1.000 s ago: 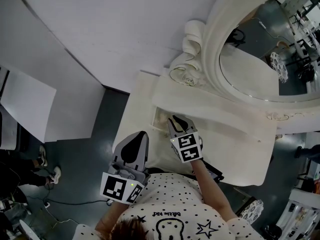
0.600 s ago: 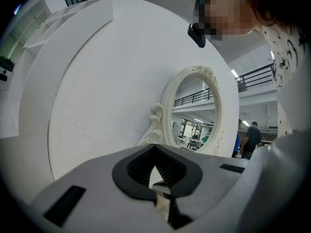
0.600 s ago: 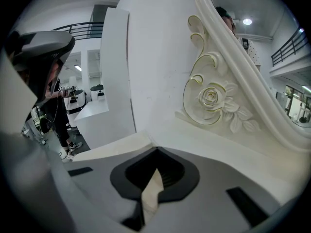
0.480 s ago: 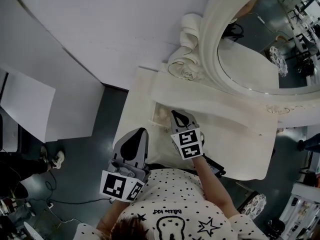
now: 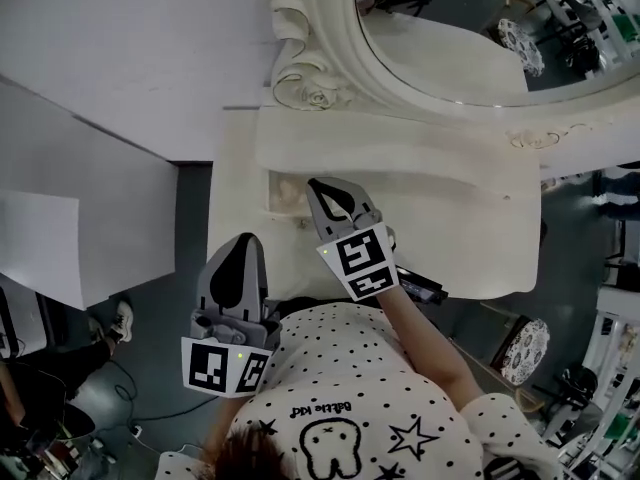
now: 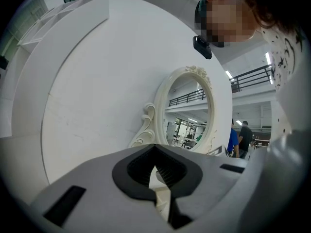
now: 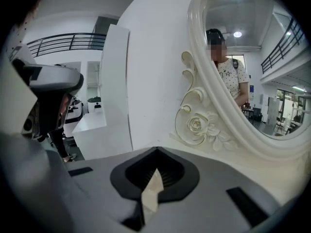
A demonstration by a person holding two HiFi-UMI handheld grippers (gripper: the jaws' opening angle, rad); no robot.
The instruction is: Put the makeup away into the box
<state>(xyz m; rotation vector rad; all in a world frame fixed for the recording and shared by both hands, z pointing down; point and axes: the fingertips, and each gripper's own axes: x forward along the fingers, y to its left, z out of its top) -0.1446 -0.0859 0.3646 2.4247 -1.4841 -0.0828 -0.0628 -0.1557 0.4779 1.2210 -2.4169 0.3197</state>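
On a white dressing table (image 5: 455, 238), near its left end, a small open box (image 5: 272, 183) holds something pale. My right gripper (image 5: 318, 188) hovers just right of that box. In the right gripper view the right gripper (image 7: 156, 152) is shut on a thin cream-coloured makeup piece (image 7: 151, 192) that sticks up between the pads. My left gripper (image 5: 243, 240) hangs off the table's front left edge, over the floor, apart from the box. The left gripper (image 6: 155, 147) is shut with nothing seen in it.
An ornate oval mirror (image 5: 450, 38) with a carved rose scroll (image 5: 300, 78) stands along the table's back. White wall panels (image 5: 90, 98) close the left side. Dark floor (image 5: 150, 318) lies left of the table. My polka-dot shirt (image 5: 350, 388) fills the bottom.
My right gripper has lifted a little beside the box. The head view has swung, so the table and mirror now sit higher and further left. My left gripper has hardly moved.
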